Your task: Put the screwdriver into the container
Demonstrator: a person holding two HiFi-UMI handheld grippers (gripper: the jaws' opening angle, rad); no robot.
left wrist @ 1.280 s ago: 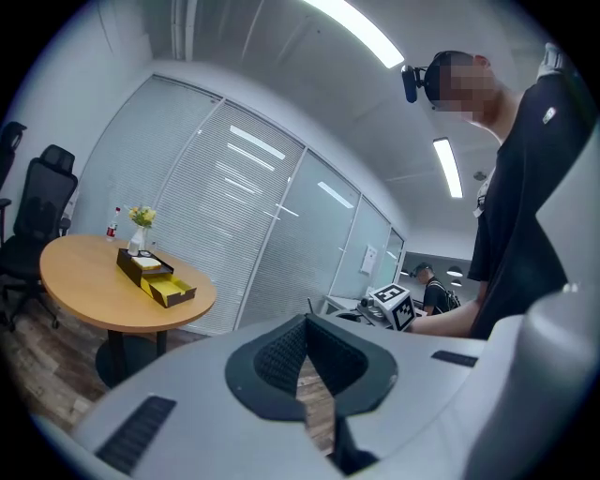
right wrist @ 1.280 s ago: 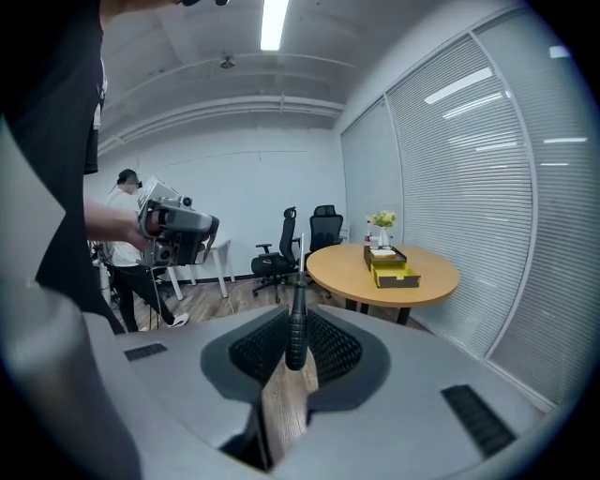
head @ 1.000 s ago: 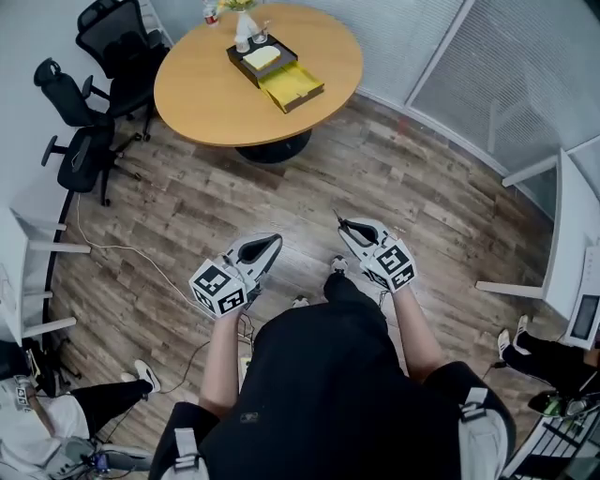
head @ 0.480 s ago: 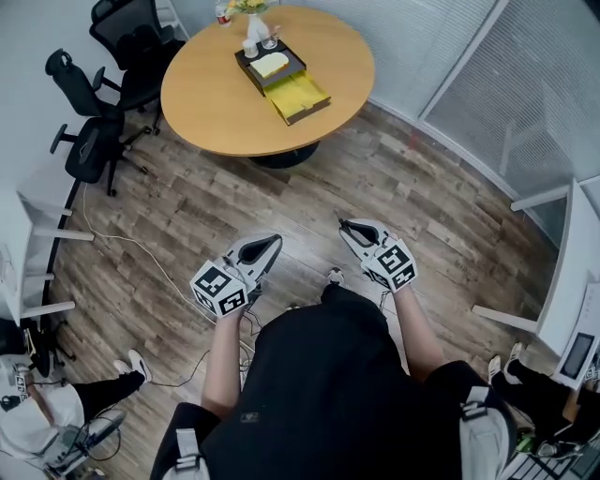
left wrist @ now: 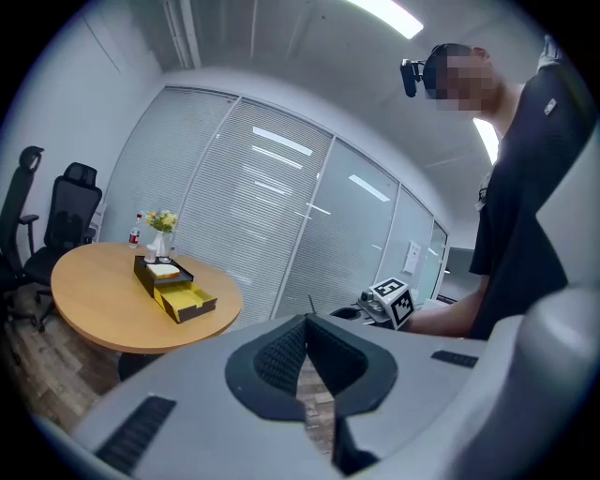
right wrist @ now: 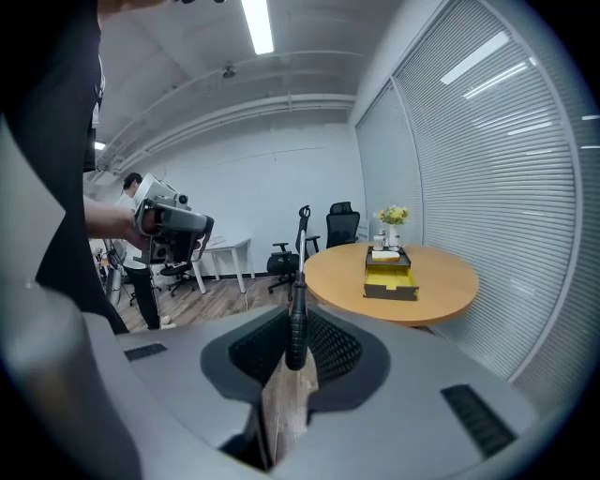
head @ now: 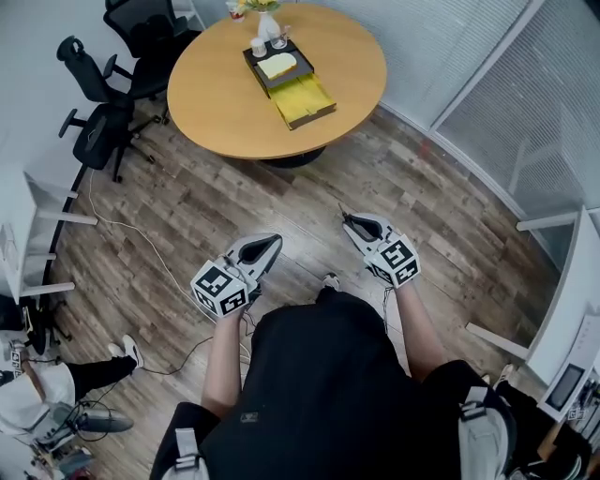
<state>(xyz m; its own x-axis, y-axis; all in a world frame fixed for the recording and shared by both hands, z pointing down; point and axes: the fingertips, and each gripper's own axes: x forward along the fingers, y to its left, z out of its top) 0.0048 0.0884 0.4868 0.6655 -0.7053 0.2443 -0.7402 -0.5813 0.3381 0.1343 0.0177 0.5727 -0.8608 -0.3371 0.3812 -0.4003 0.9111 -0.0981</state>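
My right gripper (head: pixel 350 222) is shut on a black-handled screwdriver (right wrist: pixel 297 319), whose thin shaft (head: pixel 341 213) pokes out past the fingertips. In the right gripper view the handle stands upright between the pads (right wrist: pixel 328 349). My left gripper (head: pixel 273 243) is level with it on the left, shut with nothing in it; its pads (left wrist: pixel 281 352) meet at the tip. Both point over the wood floor toward a round wooden table (head: pixel 225 98). On the table sits the container (head: pixel 290 79), a black box with a yellow drawer pulled out, also visible as the container (right wrist: pixel 390 280) and the container (left wrist: pixel 176 294).
A vase of flowers (head: pixel 267 21) and cups stand behind the box. Black office chairs (head: pixel 101 131) stand left of the table. A cable (head: pixel 141 255) trails over the floor. White desks (head: pixel 28 244) line the left, blinds and glass partitions the right. A seated person's leg (head: pixel 94 373) is at lower left.
The table and box have shifted lower and to the right in the head view as I walk toward them. Both grippers keep their pose, and the right one still holds the screwdriver.
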